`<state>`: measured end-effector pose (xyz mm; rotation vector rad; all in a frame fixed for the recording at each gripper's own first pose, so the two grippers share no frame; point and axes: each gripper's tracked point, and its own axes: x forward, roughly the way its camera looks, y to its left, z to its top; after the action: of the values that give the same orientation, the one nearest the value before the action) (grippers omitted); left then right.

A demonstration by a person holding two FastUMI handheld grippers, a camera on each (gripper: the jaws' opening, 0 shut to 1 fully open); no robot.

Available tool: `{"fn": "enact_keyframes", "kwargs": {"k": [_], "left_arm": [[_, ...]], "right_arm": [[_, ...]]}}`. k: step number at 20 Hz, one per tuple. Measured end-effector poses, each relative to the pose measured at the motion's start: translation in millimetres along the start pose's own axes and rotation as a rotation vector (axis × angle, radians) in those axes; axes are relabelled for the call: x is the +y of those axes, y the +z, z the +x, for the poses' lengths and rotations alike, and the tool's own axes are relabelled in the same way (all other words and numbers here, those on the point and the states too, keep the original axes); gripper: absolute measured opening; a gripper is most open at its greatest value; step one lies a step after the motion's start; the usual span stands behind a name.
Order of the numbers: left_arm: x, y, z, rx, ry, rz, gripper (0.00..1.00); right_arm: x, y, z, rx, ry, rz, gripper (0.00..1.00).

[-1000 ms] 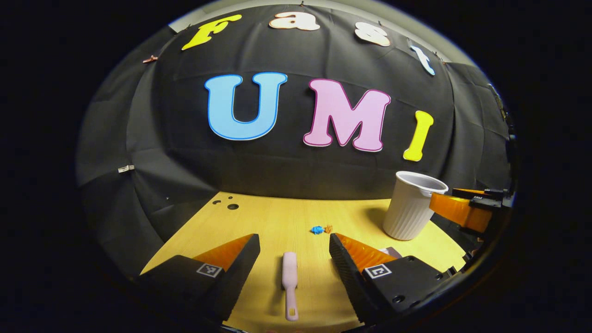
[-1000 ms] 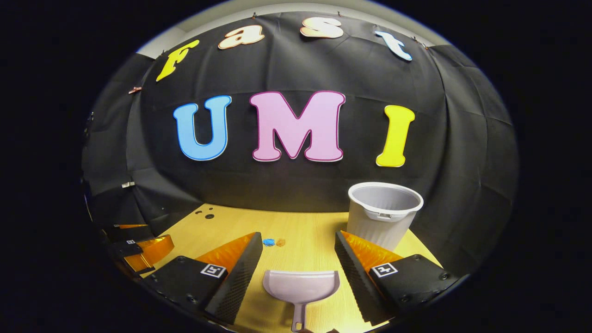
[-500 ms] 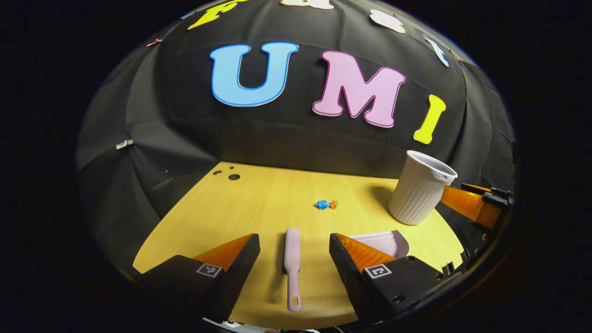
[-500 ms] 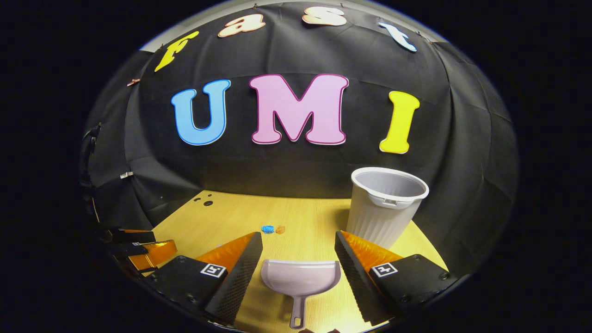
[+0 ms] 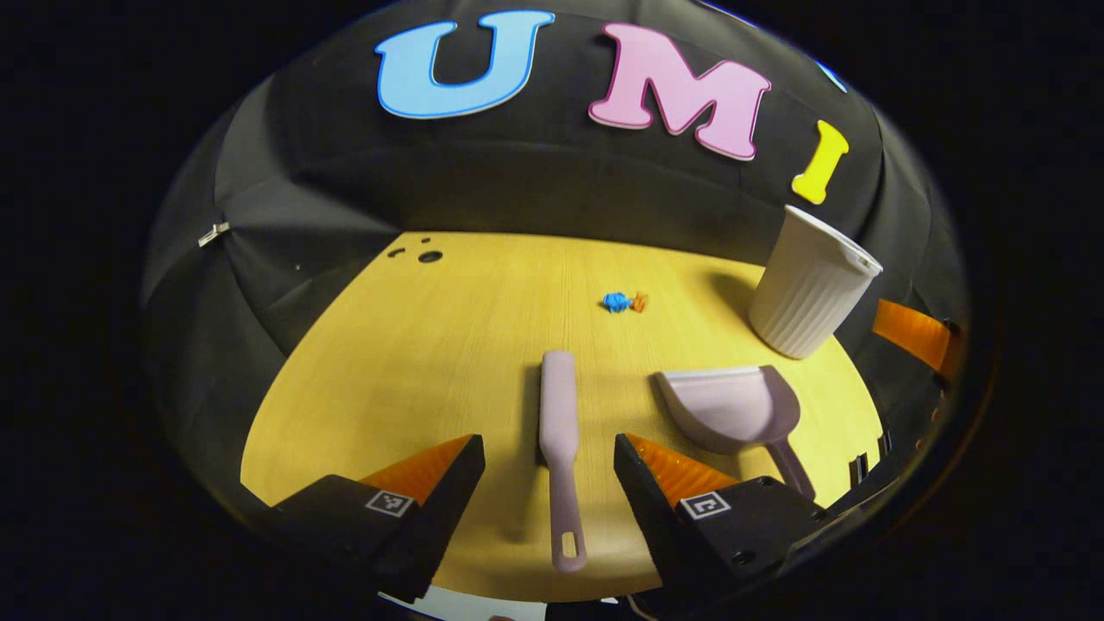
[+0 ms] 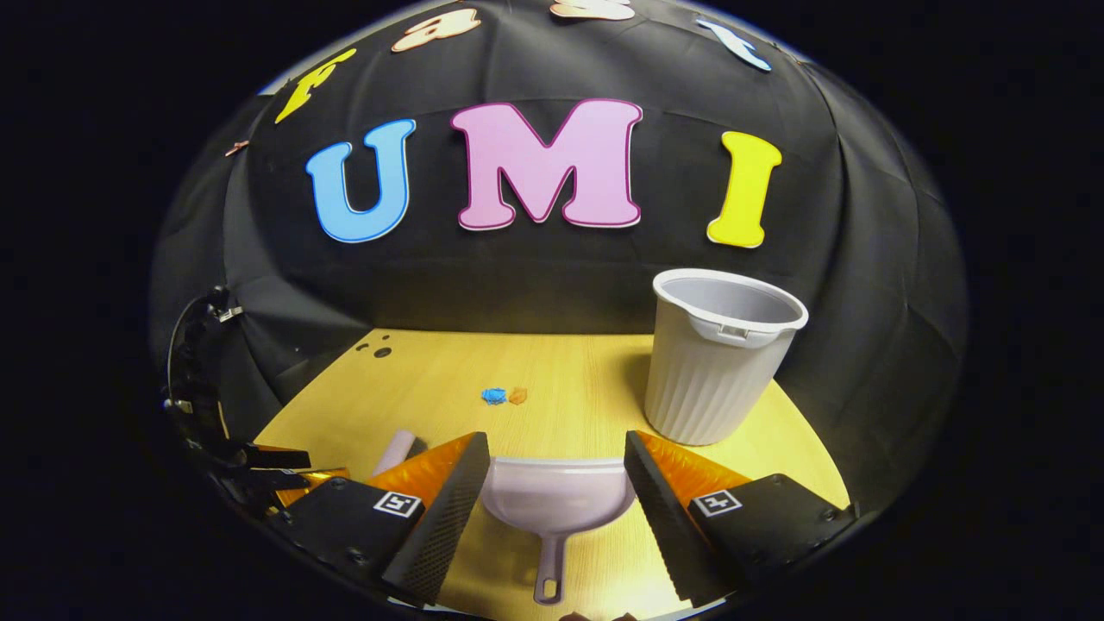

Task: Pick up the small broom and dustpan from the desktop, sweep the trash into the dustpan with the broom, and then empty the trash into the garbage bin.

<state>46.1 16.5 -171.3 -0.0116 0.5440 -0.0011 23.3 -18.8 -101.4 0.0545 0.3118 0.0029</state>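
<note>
Left gripper: the left gripper (image 5: 549,483) has risen and tipped forward over the last second, so more of the desktop (image 5: 414,362) shows ahead of it; its fingers are spread wide and hold nothing.
Broom: the small broom (image 5: 559,431) lies flat between those fingers, handle toward the camera, touching neither; it has not moved.
Right gripper: the right gripper (image 6: 556,487) has also lifted and tilted down a little; its fingers stand wide apart and empty.
Dustpan: the dustpan (image 6: 556,504) lies between them, handle pointing back, still on the wood just right of the broom.
Trash: the blue and orange scraps (image 5: 624,302) sit farther out, well apart from both tools.
Garbage bin: the garbage bin (image 6: 720,354) stands upright at the far right.
Meaning: both hands appear lined up over their handles; picking up is not yet done.
</note>
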Motion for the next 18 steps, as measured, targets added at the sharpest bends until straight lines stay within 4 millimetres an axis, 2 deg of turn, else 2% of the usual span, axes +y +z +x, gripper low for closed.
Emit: {"fn": "enact_keyframes", "kwargs": {"k": [4, 12, 18], "left_arm": [[0, -28, 27, 0.106, 0.010, 0.008, 0.96], [7, -64, 74, 0.291, 0.050, 0.057, 0.96], [11, -71, 90, 0.327, 0.066, 0.100, 0.92]], "right_arm": [[-6, -14, 3, 0.044, -0.004, 0.010, 0.98], [-14, -56, 17, 0.160, 0.009, 0.009, 0.98], [-17, -74, 22, 0.213, 0.014, 0.037, 0.98]]}}
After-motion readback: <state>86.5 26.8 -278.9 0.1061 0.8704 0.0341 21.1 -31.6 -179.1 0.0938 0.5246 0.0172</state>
